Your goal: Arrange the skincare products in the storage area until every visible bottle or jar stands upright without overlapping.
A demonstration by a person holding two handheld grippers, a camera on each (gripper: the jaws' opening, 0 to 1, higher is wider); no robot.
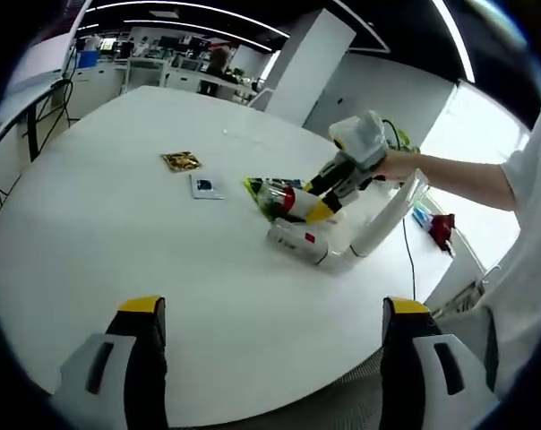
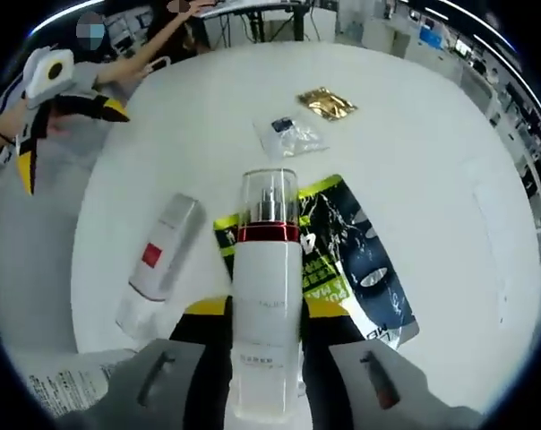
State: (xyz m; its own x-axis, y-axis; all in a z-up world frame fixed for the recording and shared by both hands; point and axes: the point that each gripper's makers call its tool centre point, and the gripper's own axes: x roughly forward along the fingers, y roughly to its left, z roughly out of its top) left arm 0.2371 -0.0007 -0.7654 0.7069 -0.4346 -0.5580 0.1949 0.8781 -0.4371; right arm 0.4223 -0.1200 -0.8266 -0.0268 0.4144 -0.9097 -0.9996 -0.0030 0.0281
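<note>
White pump bottle (image 2: 266,305) with red band and clear cap sits pinched between the right gripper (image 2: 266,313) jaws, lying along them, cap end over a green-black sachet (image 2: 342,260) on the table. In the left gripper view the same bottle (image 1: 288,199) is held low over the tabletop by that gripper (image 1: 329,199). A second white bottle with a red label (image 2: 158,260) lies on its side just beside it, not upright yet. Left gripper (image 1: 275,358) is spread wide and empty, near the table's near edge, well apart from the products. Risks, as I judge: the smooth bottle could slip or twist in the pinch while being tilted up; setting it on the sachet would leave it wobbly or overlapping; swinging it could knock the lying bottle. Also a gold packet (image 2: 326,104) and a clear packet (image 2: 288,134) farther off. Round white table (image 1: 118,251), glossy; open office behind with desks and ceiling strip lights.
</note>
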